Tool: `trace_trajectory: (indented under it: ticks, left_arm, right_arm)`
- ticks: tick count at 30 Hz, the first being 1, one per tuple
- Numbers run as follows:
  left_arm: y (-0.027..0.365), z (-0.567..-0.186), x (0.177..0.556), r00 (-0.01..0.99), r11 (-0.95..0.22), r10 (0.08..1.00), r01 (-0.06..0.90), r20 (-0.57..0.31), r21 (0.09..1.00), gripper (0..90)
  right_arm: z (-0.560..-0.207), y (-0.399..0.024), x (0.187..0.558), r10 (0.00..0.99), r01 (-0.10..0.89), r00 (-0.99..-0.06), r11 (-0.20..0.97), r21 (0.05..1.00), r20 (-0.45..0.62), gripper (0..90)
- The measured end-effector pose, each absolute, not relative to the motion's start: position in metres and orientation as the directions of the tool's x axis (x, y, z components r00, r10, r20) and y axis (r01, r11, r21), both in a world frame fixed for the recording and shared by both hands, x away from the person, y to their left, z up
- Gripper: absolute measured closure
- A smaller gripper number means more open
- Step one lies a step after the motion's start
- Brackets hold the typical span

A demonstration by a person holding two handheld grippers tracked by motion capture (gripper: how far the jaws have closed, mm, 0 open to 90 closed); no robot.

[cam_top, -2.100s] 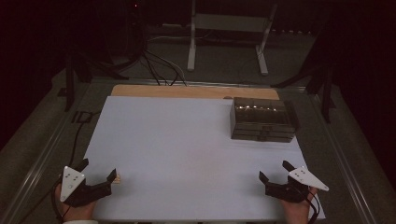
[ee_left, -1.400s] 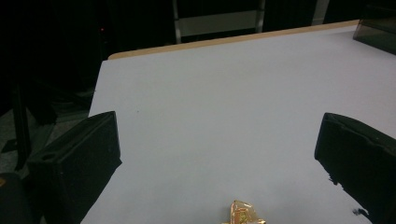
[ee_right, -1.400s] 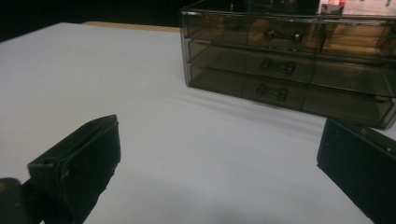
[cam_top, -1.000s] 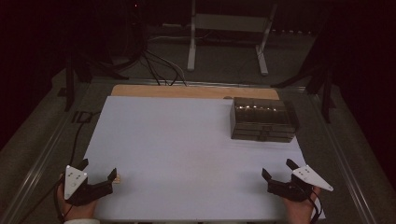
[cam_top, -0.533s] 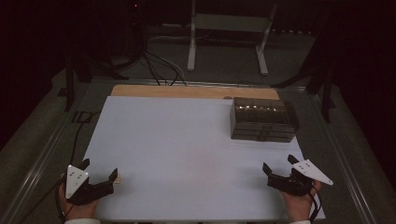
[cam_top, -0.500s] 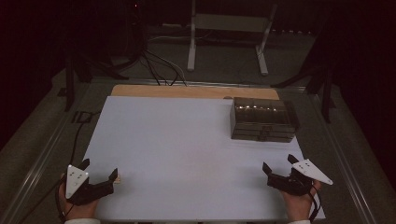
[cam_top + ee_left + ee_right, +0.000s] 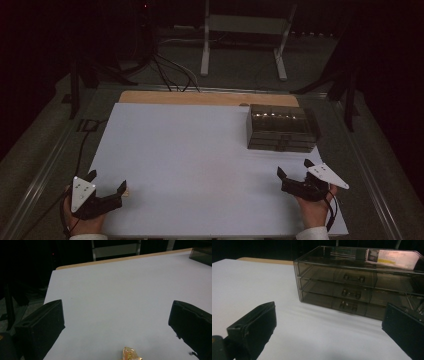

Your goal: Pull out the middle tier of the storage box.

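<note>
A dark see-through box with three drawers [image 7: 280, 128] stands at the back right of the white sheet [image 7: 190, 150]. All its drawers [image 7: 351, 292] are shut. My right gripper [image 7: 294, 169] rests open near the front right, pointing at the box, with nothing between its jaws [image 7: 329, 312]. Near the front left corner my left gripper [image 7: 106, 181] is also open. A small gold-wrapped piece [image 7: 131, 354] lies on the sheet low between its jaws, touching neither.
A strip of bare wooden tabletop [image 7: 200, 97] shows beyond the sheet. Past the table stand a white metal frame [image 7: 240, 30] and loose black cables [image 7: 165, 70] on the floor. A cable [image 7: 80, 150] trails off the left side.
Both hands have stayed near the front corners. The right gripper has drifted slightly forward and its top plate tilted right; the left has barely shifted.
</note>
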State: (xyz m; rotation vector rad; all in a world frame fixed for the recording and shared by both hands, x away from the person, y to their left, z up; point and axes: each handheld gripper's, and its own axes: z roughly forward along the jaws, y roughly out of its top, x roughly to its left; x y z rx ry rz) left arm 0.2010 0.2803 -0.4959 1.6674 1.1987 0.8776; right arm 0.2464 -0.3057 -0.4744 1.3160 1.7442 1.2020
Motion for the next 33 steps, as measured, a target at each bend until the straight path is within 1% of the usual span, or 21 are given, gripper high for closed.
trace_trajectory:
  ticks: [12, 18, 33]
  left_arm:
    - [0.280, -0.496, 0.201, 0.288, -0.152, 0.956, 0.337, 0.052, 0.929, 1.4]
    - [0.280, -0.496, 0.201, 0.289, -0.154, 0.956, 0.337, 0.053, 0.929, 1.5]
    - [0.280, -0.496, 0.201, 0.291, -0.154, 0.955, 0.336, 0.053, 0.929, 1.5]
  right_arm:
    - [-0.476, -0.305, 0.261, 0.963, 0.378, -0.264, 0.058, 0.924, 0.048, 0.0]
    - [-0.476, -0.303, 0.267, 0.966, 0.377, -0.258, 0.070, 0.923, 0.033, 0.0]
    - [-0.484, -0.302, 0.300, 0.974, 0.390, -0.224, 0.048, 0.919, 0.044, 0.0]
